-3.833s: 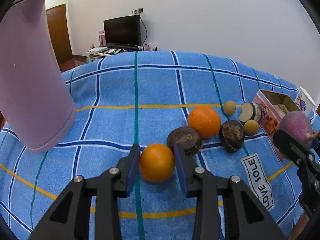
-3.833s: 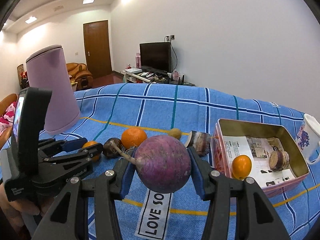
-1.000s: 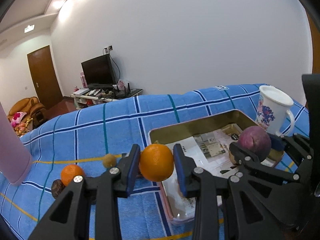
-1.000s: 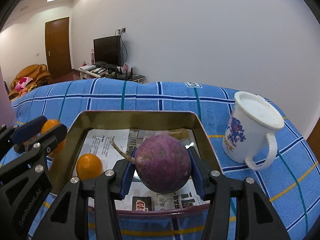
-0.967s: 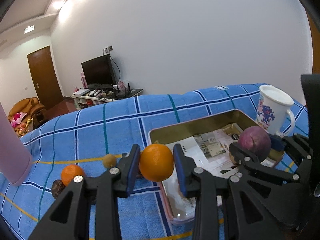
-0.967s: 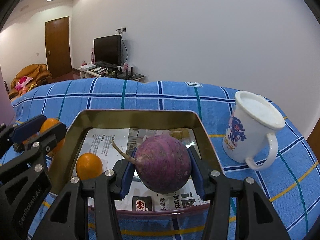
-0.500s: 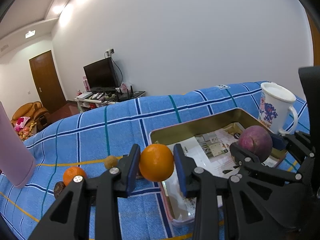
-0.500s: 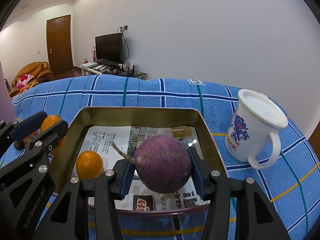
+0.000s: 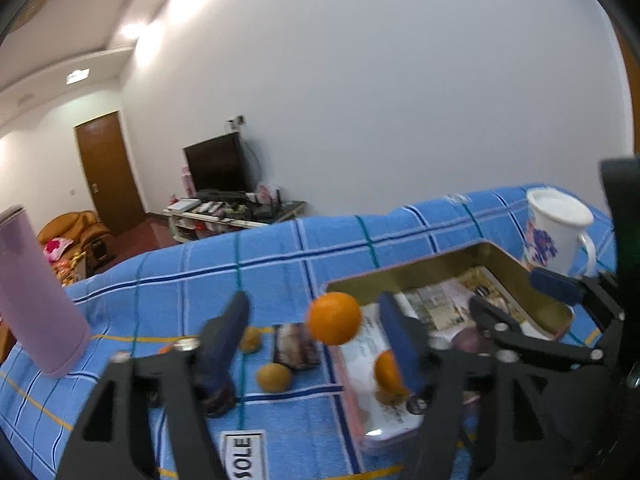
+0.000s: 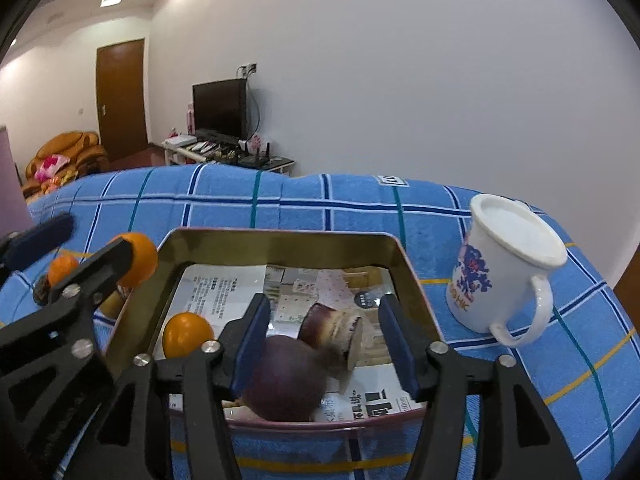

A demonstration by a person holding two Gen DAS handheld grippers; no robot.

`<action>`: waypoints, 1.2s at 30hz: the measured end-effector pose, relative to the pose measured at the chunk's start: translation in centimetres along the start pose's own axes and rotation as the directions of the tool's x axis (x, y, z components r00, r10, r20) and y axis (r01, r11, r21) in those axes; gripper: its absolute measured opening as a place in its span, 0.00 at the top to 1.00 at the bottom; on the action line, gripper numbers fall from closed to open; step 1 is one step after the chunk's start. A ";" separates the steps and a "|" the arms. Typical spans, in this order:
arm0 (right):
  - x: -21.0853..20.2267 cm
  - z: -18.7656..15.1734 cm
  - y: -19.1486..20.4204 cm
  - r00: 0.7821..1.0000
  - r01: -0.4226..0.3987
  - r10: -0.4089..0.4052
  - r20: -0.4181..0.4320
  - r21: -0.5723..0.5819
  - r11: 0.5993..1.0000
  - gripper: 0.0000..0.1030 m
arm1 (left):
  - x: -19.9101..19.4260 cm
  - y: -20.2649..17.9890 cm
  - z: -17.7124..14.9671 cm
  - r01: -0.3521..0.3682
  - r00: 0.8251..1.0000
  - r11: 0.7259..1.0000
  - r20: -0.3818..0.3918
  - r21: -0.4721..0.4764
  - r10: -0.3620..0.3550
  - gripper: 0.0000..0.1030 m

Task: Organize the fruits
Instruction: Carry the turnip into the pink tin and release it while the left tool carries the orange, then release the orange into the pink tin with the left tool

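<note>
In the left wrist view, the left gripper (image 9: pixel 316 328) stood spread wide, and the orange (image 9: pixel 334 318) hung free between its fingers, touching neither, just short of the near-left corner of the tin (image 9: pixel 516 264); it looked mid-drop, and may land outside. In the right wrist view, the right gripper (image 10: pixel 326 344) was likewise released, the purple fruit (image 10: pixel 286 380) lying inside the tin against its near wall, beside a second orange (image 10: pixel 187 334). The drop-off step seemed underway; next, both tools should withdraw toward the fruit left of the tin.
</note>
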State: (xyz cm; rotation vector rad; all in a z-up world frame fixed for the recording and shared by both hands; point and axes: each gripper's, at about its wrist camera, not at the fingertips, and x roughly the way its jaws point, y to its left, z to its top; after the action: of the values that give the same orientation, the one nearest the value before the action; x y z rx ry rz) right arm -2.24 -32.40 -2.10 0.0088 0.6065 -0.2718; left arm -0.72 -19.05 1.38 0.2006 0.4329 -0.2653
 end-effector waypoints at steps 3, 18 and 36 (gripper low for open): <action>-0.7 0.2 -0.7 1.000 -0.005 0.004 0.028 0.042 0.999 0.28 | -0.5 1.3 0.0 0.000 1.000 0.999 0.013 -0.041 0.000 0.13; -2.9 0.4 -0.6 0.993 0.044 -0.049 0.104 0.048 0.998 0.27 | -0.8 1.9 -1.0 -0.015 1.000 0.999 0.026 -0.047 0.016 0.11; -2.3 0.5 -0.7 0.994 0.051 -0.056 0.098 0.053 0.997 0.27 | -1.5 3.0 -1.0 -0.005 0.998 0.996 0.054 -0.086 0.010 0.02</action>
State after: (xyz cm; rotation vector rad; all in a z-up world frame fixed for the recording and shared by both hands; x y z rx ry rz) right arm -4.00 -32.54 -0.33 0.0271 0.5018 -0.3376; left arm -1.57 -15.66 1.53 0.1107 0.3882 -0.2438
